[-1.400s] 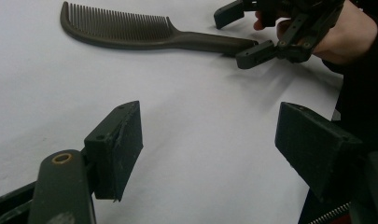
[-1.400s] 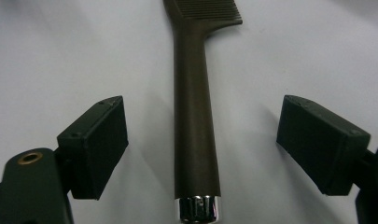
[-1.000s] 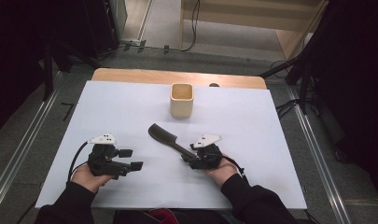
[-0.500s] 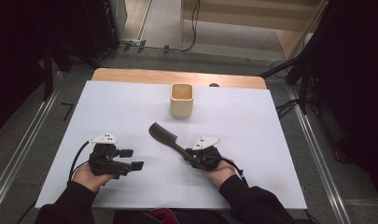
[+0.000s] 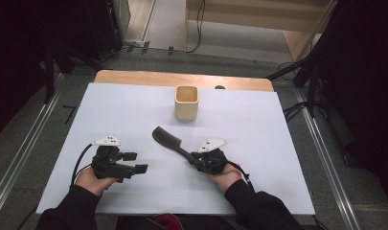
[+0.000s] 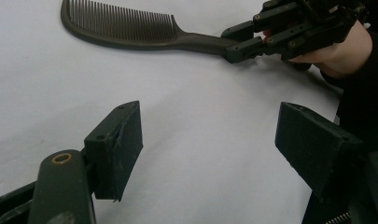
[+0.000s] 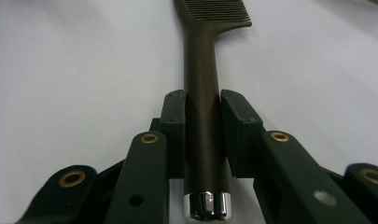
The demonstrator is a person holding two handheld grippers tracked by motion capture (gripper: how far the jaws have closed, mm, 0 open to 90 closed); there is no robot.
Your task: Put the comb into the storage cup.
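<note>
A dark brown comb (image 5: 165,137) lies on the white sheet, its teeth end pointing to the far left. My right gripper (image 5: 194,158) is shut on its handle. In the right gripper view both pads press the sides of the handle (image 7: 203,93), whose chrome end cap sticks out behind the right gripper (image 7: 203,100). My left gripper (image 5: 136,162) rests on the sheet at the left, open with nothing between its jaws. The left gripper view looks across its wide-apart left gripper (image 6: 210,135) at the comb (image 6: 130,35) and the right gripper (image 6: 235,42) holding it.
A pale wooden square cup (image 5: 187,103) stands upright beyond the comb, near the far middle of the white sheet (image 5: 278,143). A strip of wooden tabletop (image 5: 134,76) shows along the far edge. Metal rails run along both sides of the table.
The right gripper's jaws have closed in on the comb's handle. Both hands and the comb have stayed where they were.
</note>
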